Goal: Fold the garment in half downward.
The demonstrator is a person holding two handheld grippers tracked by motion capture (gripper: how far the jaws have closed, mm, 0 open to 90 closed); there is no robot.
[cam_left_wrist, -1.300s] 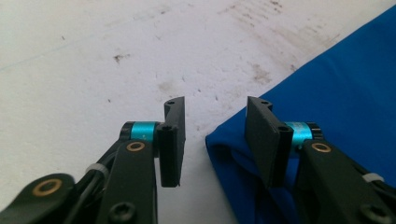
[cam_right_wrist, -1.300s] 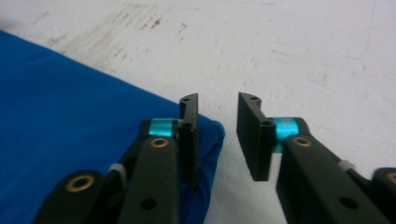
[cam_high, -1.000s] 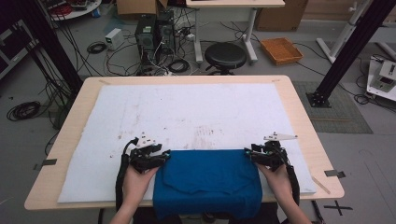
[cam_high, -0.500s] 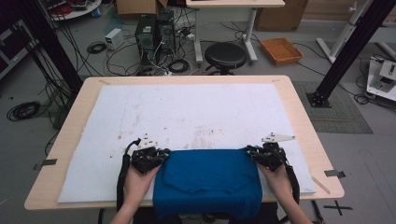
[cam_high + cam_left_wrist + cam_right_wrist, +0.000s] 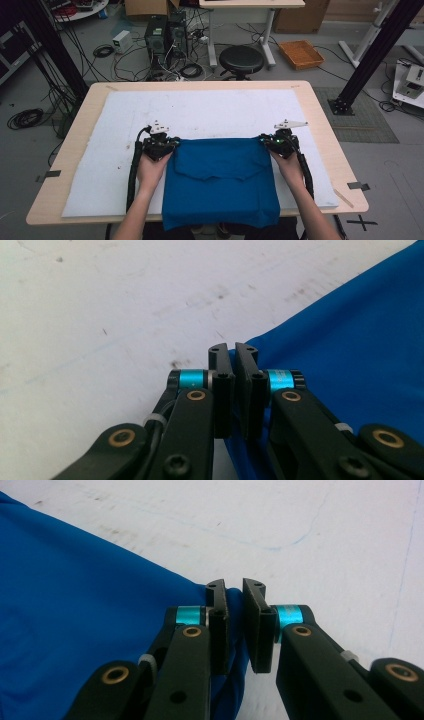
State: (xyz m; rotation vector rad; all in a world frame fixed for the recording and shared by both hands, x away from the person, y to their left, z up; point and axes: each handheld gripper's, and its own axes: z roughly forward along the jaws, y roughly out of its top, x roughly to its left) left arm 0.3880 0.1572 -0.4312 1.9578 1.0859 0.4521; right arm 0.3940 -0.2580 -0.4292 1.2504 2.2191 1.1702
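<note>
The blue cloth (image 5: 222, 182) lies on the white mat (image 5: 100, 170) at the near edge of the surface (image 5: 320, 115), and its lower part hangs over that edge. The left tongs (image 5: 232, 365) are closed on the cloth's far left corner, with only a thin line of fabric between the jaws. The right tongs (image 5: 235, 602) pinch the far right corner with a slightly wider gap, filled with bunched fabric. Holding both far corners probably keeps that edge straight and tight, so the cloth can be pulled or folded evenly.
</note>
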